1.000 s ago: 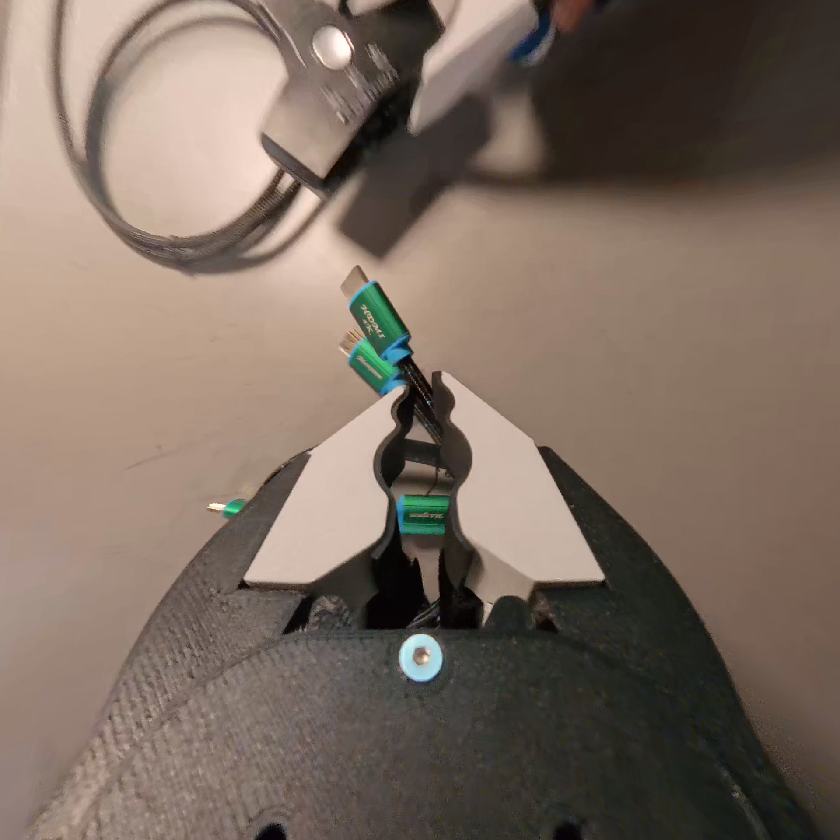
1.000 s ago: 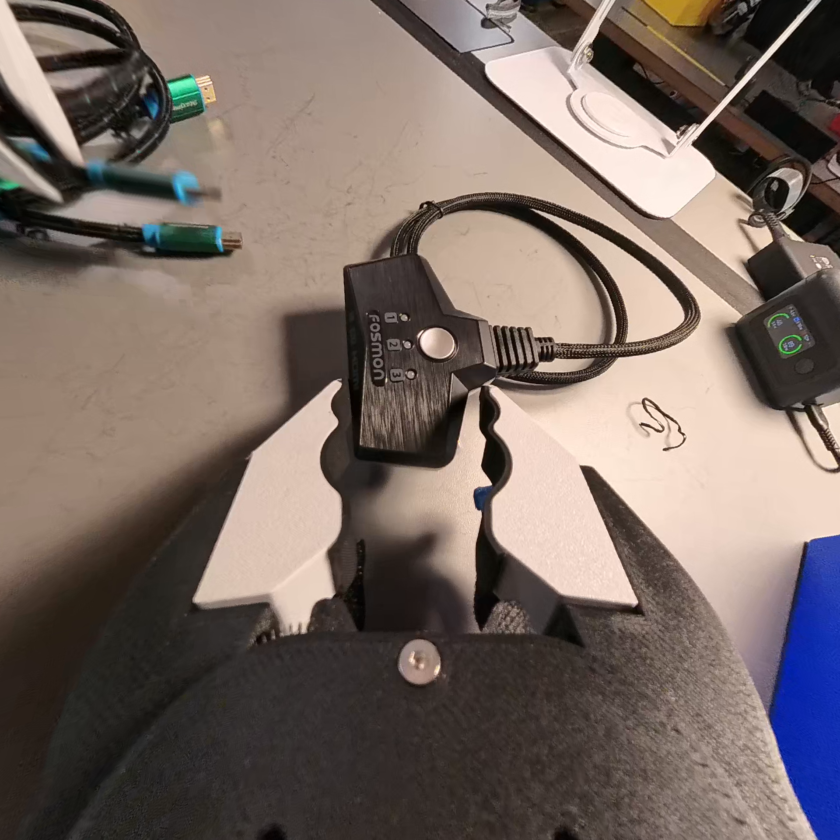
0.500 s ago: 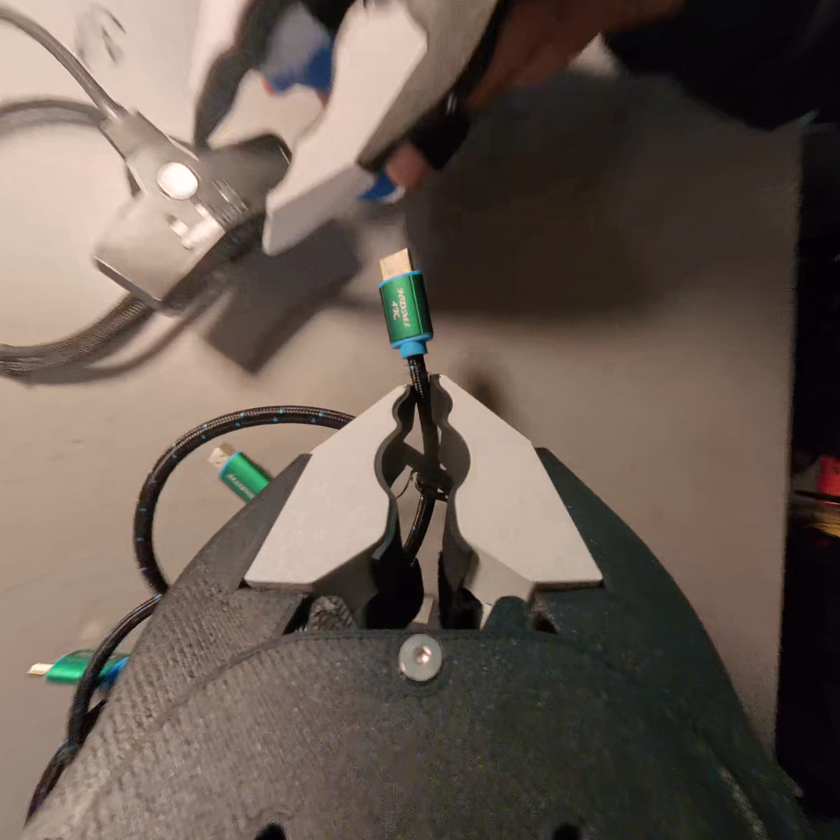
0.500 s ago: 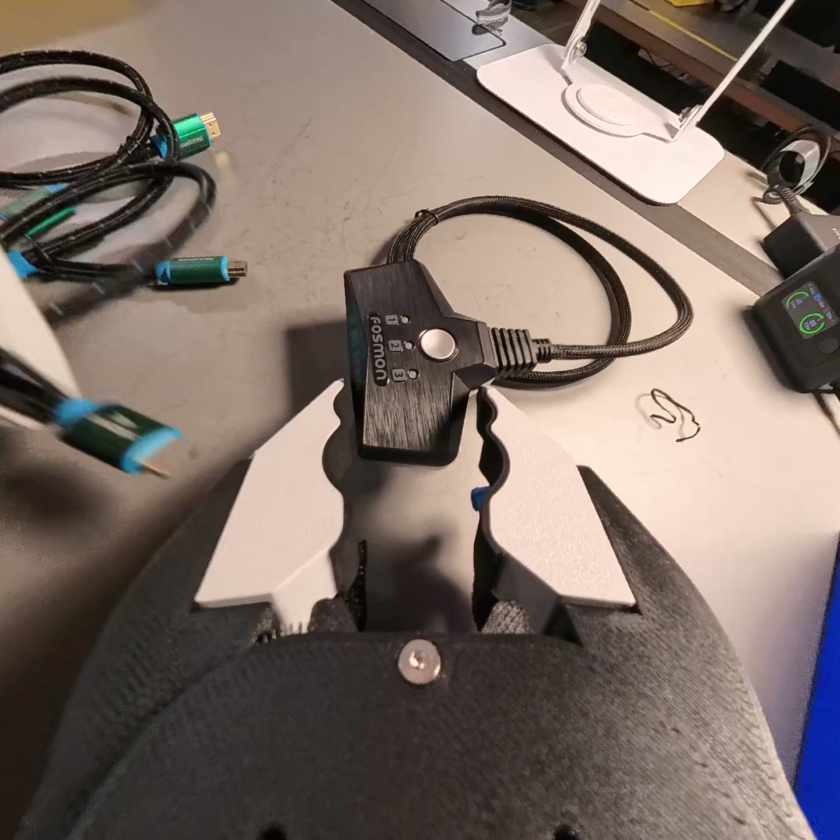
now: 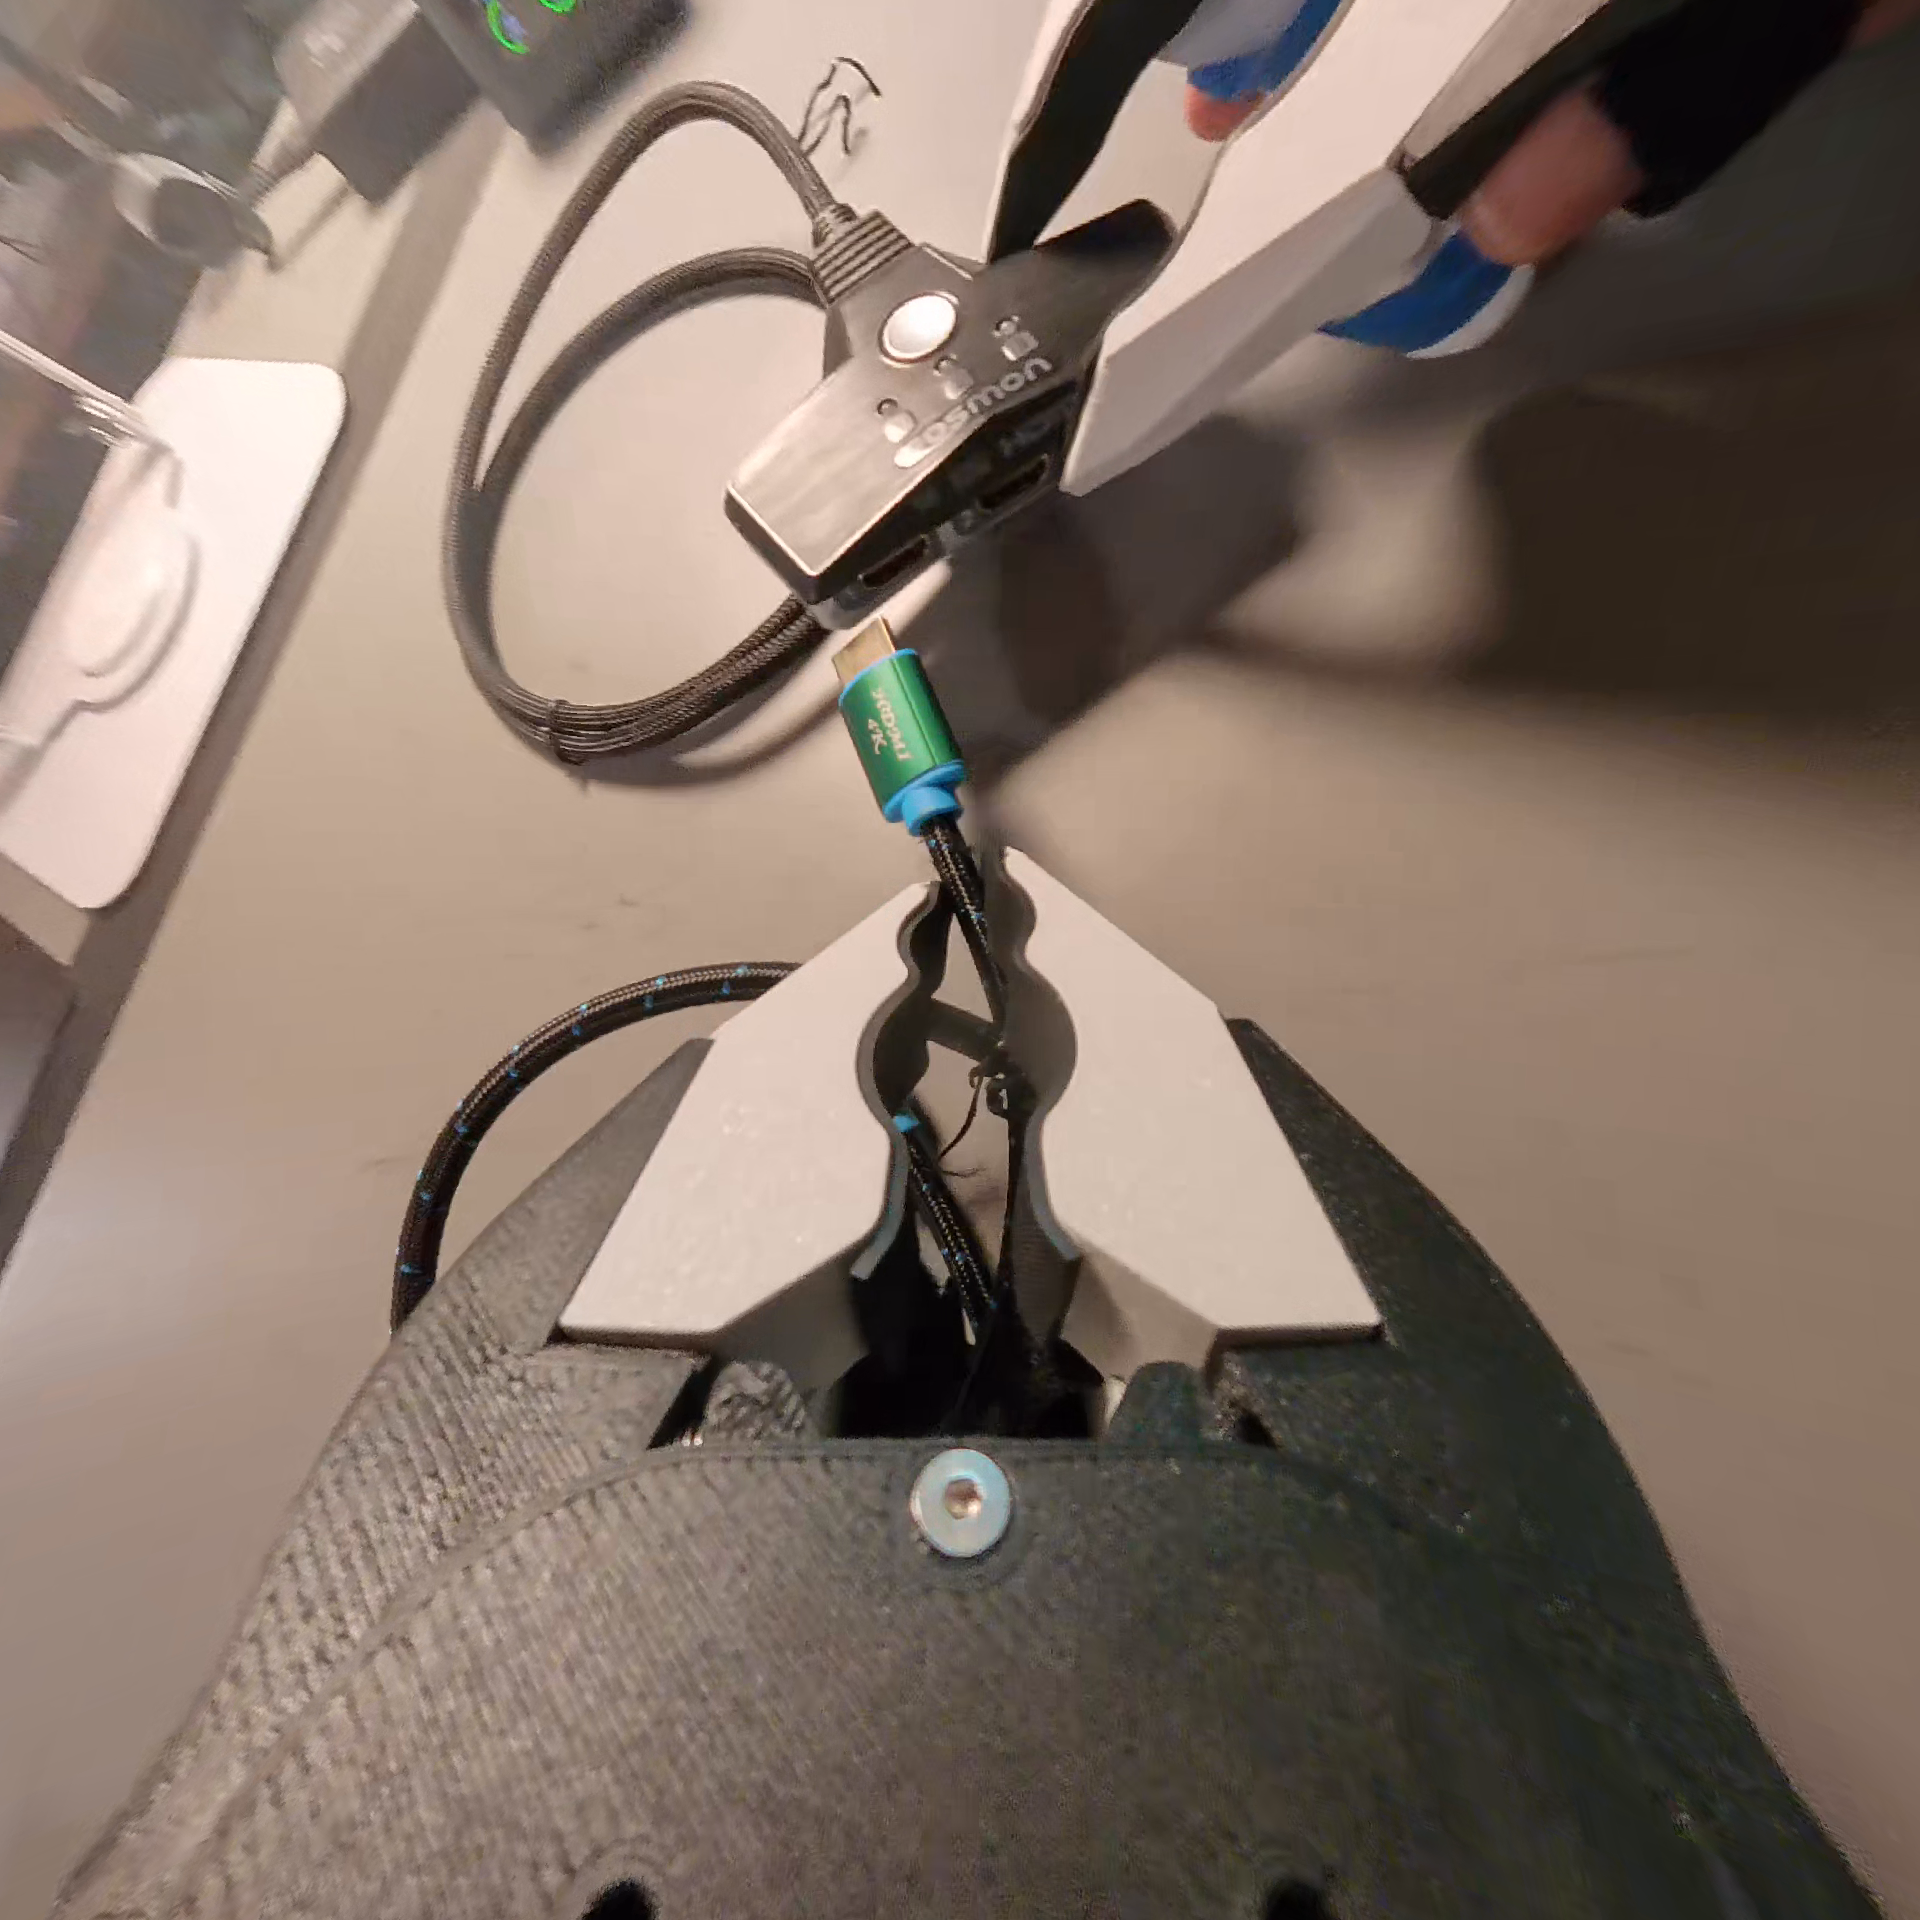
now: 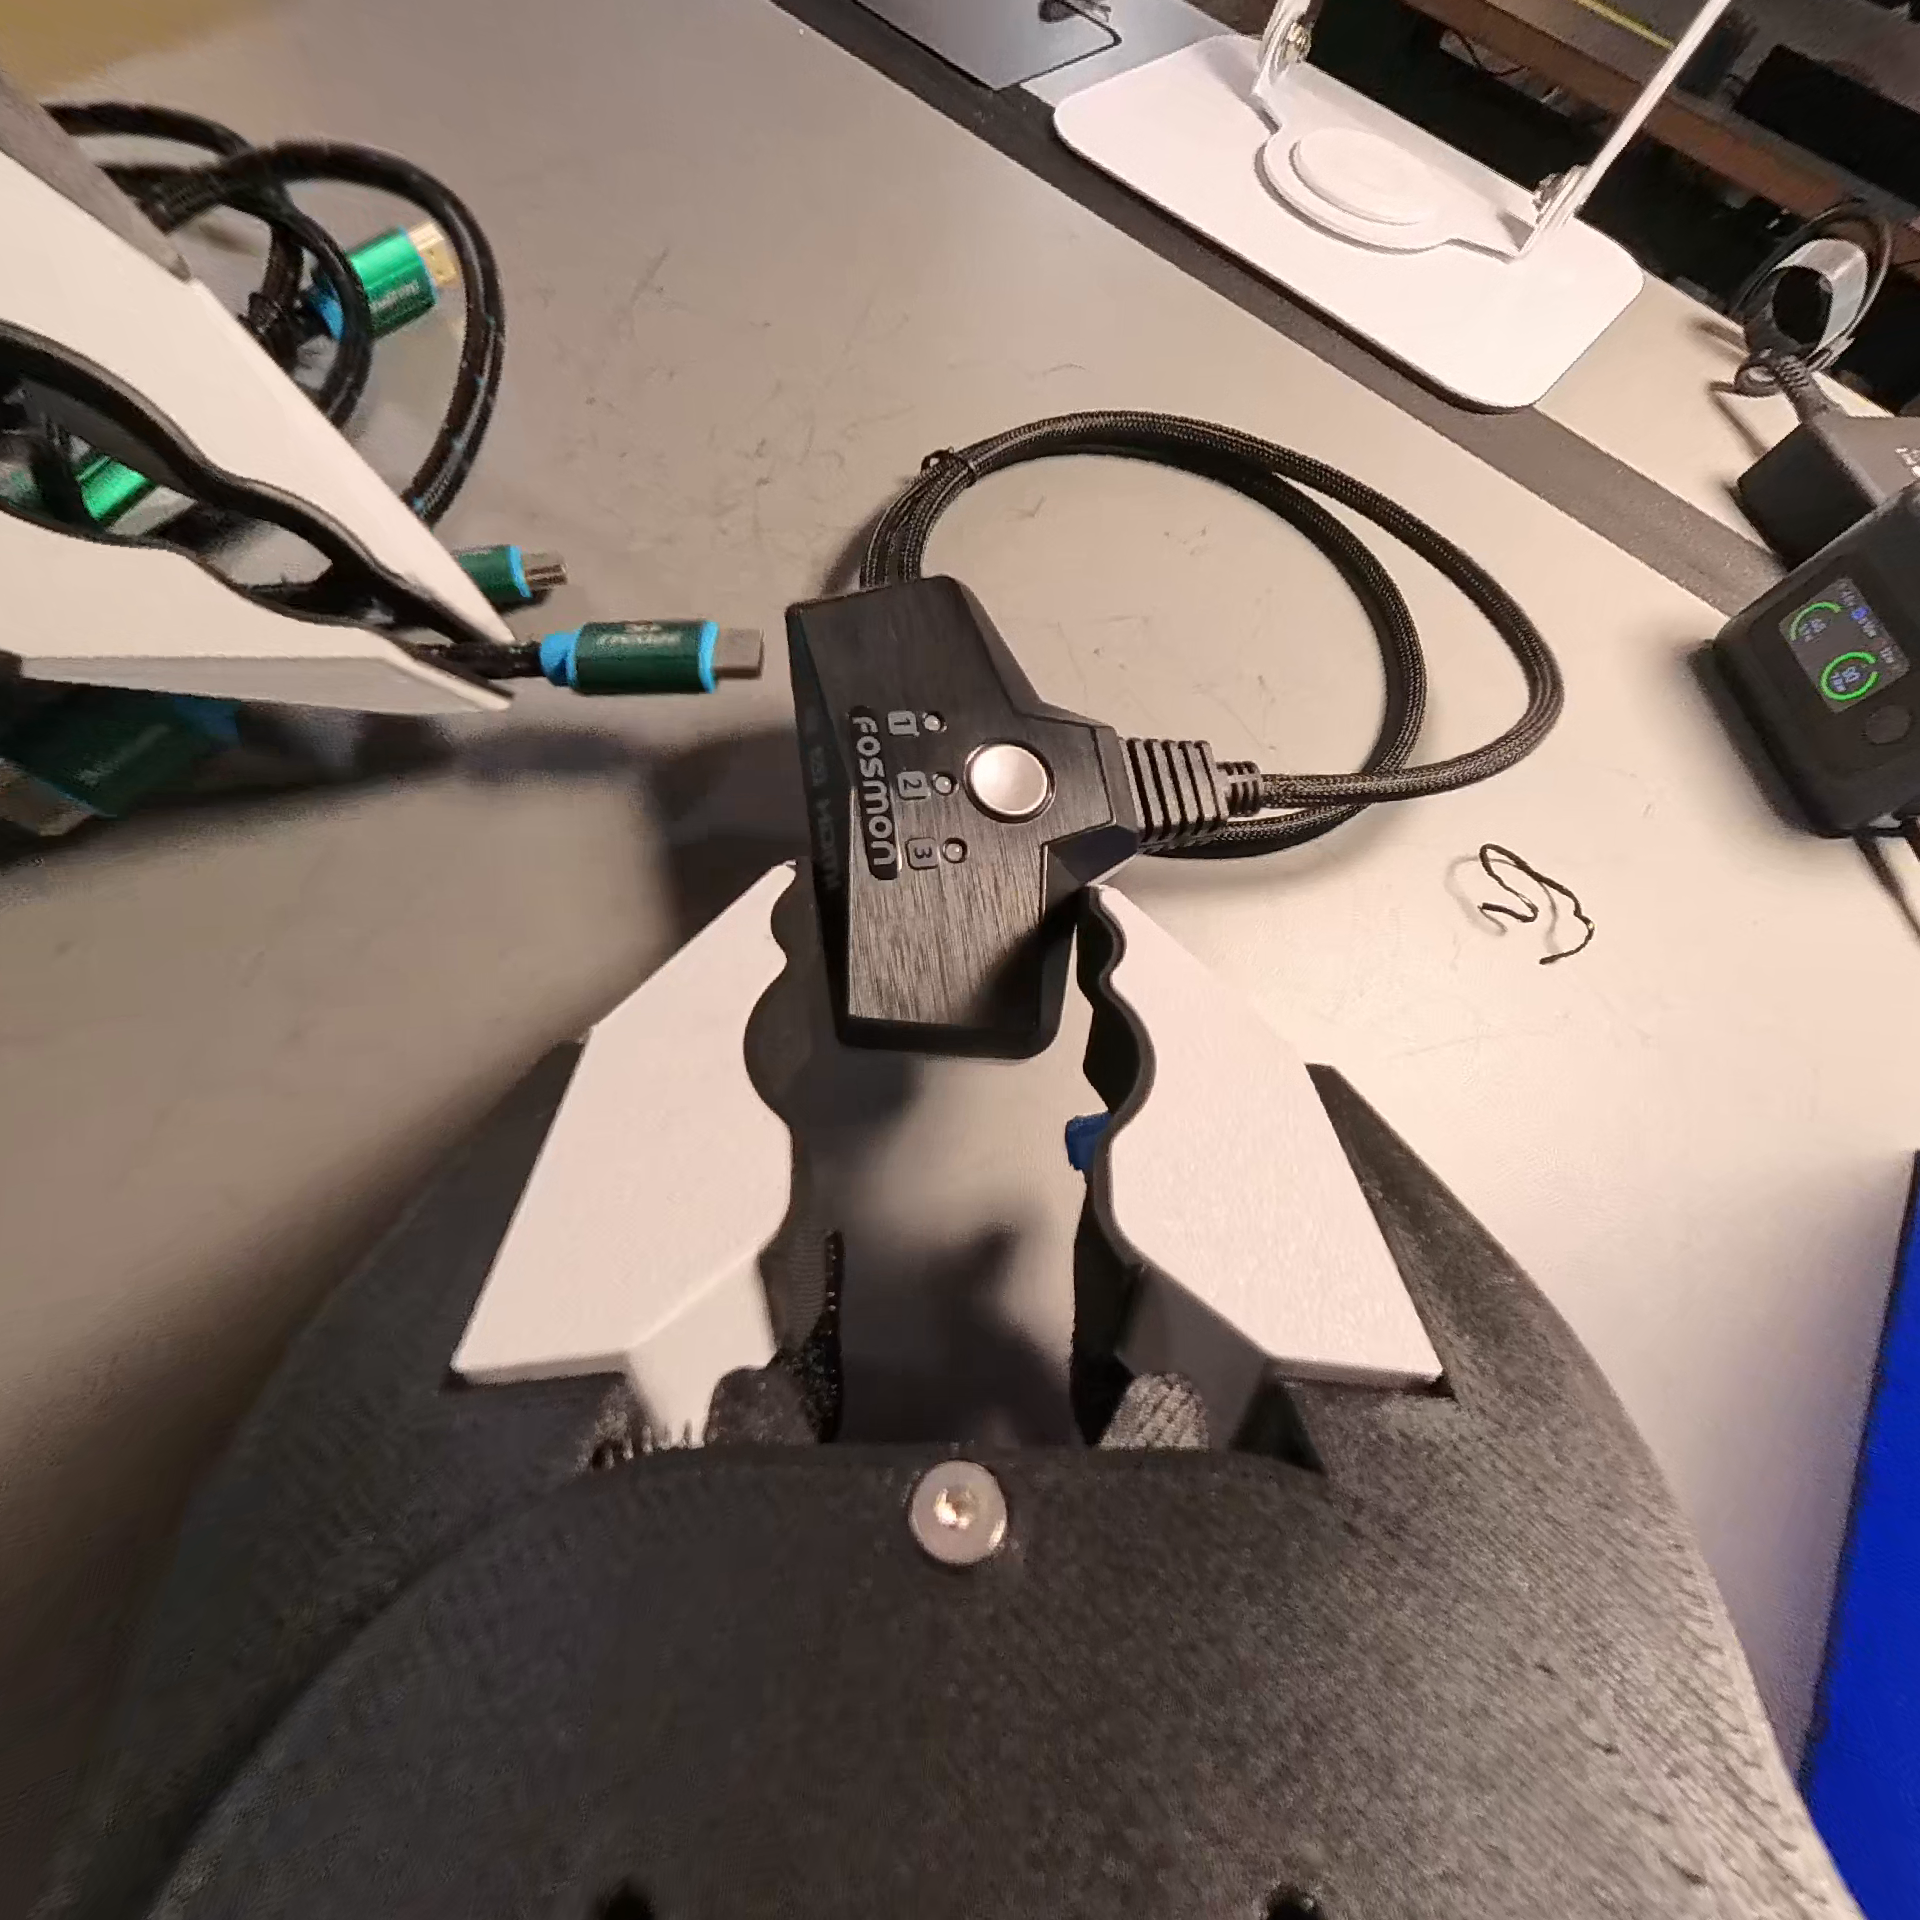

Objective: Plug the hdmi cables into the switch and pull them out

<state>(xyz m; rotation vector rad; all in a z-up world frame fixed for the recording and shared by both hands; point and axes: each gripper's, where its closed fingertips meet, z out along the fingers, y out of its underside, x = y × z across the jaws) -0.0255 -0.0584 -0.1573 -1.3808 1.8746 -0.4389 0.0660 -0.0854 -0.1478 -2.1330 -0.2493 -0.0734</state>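
Surface: grey desk top [image 6: 312, 987], scuffed, with a white stand base [image 6: 1351, 208] at its far edge and a dark device with a lit green screen [image 6: 1849, 686] to the right
Switch: black brushed-metal HDMI switch [image 6: 935, 831] with a round silver button, three small indicator marks and a thick braided black lead [image 6: 1455, 623] looping behind it; in the left wrist view its port face shows open sockets [image 5: 894, 561]
Right gripper: right gripper [image 6: 935, 935] has its grey fingers pressed against the two sides of the switch's near end, pinching it
Plug: green metal HDMI plug [image 5: 899, 732] with blue collars and a bare metal tip, on a black braided cable flecked with blue
Left gripper: left gripper [image 5: 971, 873] has its fingertips pressed together on that cable just behind the plug
Plug position: tip points at the switch's port face, just short of the end socket, not touching [image 6: 644, 655]
Spare cables: more green-ended HDMI cables [image 6: 395, 270] lie coiled on the desk to the far left
Loose bit: thin black wire tie [image 6: 1527, 904] on the desk right of the switch
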